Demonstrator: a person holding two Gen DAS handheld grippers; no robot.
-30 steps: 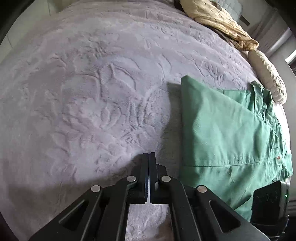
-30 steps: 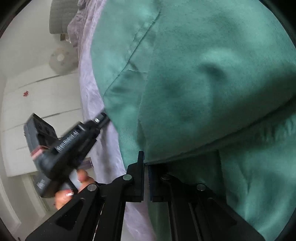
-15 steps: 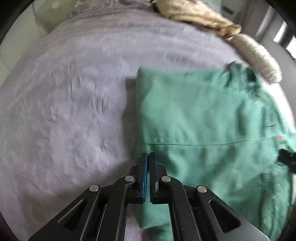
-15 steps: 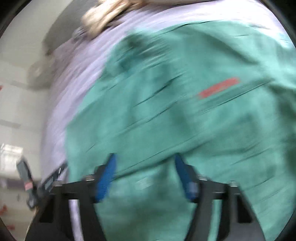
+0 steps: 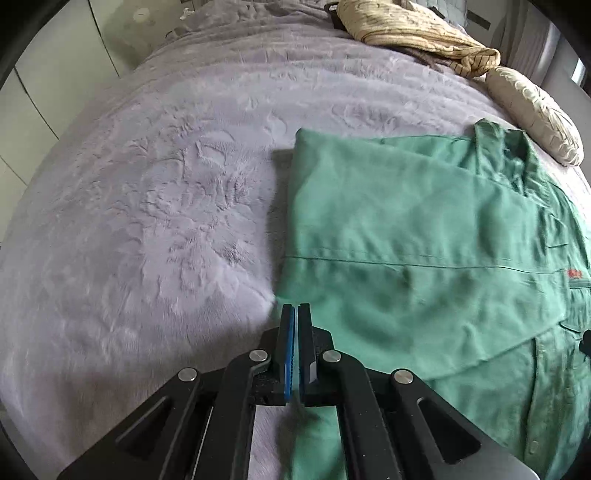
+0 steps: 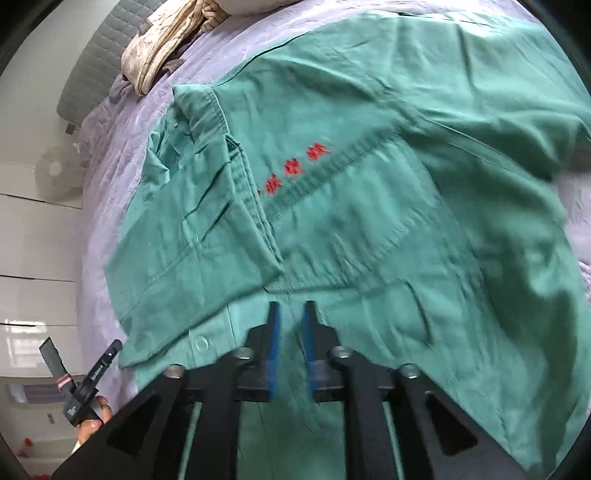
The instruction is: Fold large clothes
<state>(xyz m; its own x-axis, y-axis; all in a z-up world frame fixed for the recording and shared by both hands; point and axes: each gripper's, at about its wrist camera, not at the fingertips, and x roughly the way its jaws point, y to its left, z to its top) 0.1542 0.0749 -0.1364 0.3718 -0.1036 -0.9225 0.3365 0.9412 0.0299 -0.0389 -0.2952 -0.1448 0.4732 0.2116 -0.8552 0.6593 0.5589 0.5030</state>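
Note:
A large green shirt (image 5: 413,236) with red lettering lies on the grey-lilac bedspread (image 5: 147,206), one side folded inward over the body. My left gripper (image 5: 296,314) is shut and empty at the shirt's lower left edge, just above the fabric. In the right wrist view the shirt (image 6: 369,184) fills the frame, collar at upper left. My right gripper (image 6: 291,310) hovers over the button placket, jaws a narrow gap apart and holding nothing. The left gripper (image 6: 110,350) shows small at lower left, held by a hand.
A beige crumpled blanket (image 5: 413,33) and a cream pillow (image 5: 535,114) lie at the head of the bed. White cupboards (image 6: 33,258) and a fan (image 6: 55,173) stand beyond the bed's side. Bare bedspread extends left of the shirt.
My right gripper let go of the green fabric it was pinching, drew back above the shirt, and its jaws narrowed again. My left gripper swung right to the shirt's edge, staying shut.

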